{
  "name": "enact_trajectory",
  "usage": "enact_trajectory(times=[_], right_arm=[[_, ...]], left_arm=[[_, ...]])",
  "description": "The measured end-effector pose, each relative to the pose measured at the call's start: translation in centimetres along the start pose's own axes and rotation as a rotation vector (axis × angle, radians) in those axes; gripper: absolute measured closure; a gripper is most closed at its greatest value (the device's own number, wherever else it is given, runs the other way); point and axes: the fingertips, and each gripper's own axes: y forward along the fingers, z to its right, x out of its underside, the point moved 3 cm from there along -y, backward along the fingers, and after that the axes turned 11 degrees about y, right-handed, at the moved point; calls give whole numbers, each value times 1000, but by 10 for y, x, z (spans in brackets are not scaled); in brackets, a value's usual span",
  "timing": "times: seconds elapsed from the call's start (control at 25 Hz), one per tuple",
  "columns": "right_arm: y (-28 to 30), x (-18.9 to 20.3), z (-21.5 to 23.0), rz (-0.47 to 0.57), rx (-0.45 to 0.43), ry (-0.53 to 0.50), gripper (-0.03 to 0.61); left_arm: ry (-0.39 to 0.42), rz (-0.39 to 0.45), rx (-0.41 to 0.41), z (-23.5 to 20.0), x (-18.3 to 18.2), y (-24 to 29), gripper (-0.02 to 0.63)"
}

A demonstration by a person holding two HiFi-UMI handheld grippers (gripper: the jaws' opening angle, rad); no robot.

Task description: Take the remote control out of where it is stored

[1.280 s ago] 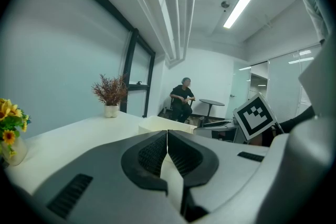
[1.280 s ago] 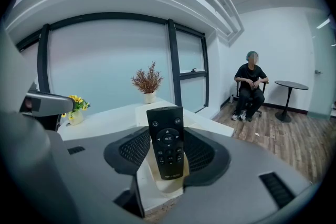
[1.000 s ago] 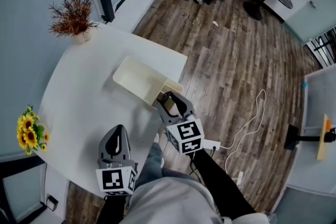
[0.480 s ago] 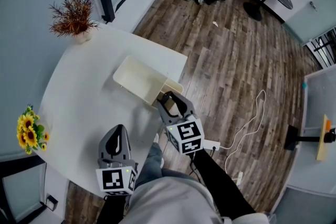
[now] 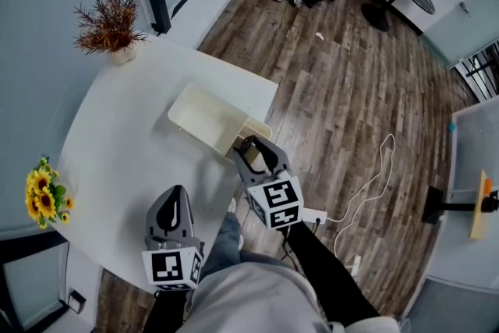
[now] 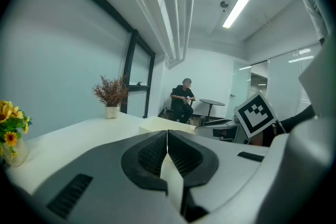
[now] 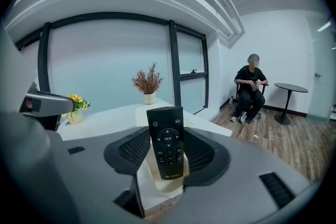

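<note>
Two hand-held grippers work at a white table (image 5: pixel 117 129) in an office room, with a vase of sunflowers (image 5: pixel 44 195) at its left edge. The left gripper (image 5: pixel 176 195) hovers low over the bare tabletop, jaws pressed together on nothing, well apart from the action. Farther along, past a pot of dried reddish stems (image 5: pixel 107 21), a cream storage box (image 5: pixel 204 117) lies near the table's right edge. The right gripper (image 5: pixel 251 148) stands at the box's near end.

The right gripper view shows the black remote control (image 7: pixel 167 139) upright between the ribbed pads (image 7: pixel 133 148). They clamp its two long sides about midway down, buttons facing the lens. The remote's lower end sits in a cream slot (image 7: pixel 167 183) of the holder, so it is gripped but not yet out.

Judging from that, the step in hand is the lift. It goes best as a straight pull along the remote's length, so the lower end clears the slot's walls without prying against them or dragging the box toward the table's edge. A firm squeeze matters, since the smooth plastic casing could slide between the pads. The idle left gripper could steady the box if it begins to rise too.

At far right, a person in dark clothes (image 7: pixel 251 89) sits on a chair by a small round table (image 7: pixel 289 89) on the wood floor.
</note>
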Motion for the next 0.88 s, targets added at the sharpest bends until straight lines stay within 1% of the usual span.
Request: enact_trajectory(times=[0.88], right_arm=[[-3,-3,-3,3,-10,-9,380]], left_arm=[[6,7,7,2,-3,-2,604]])
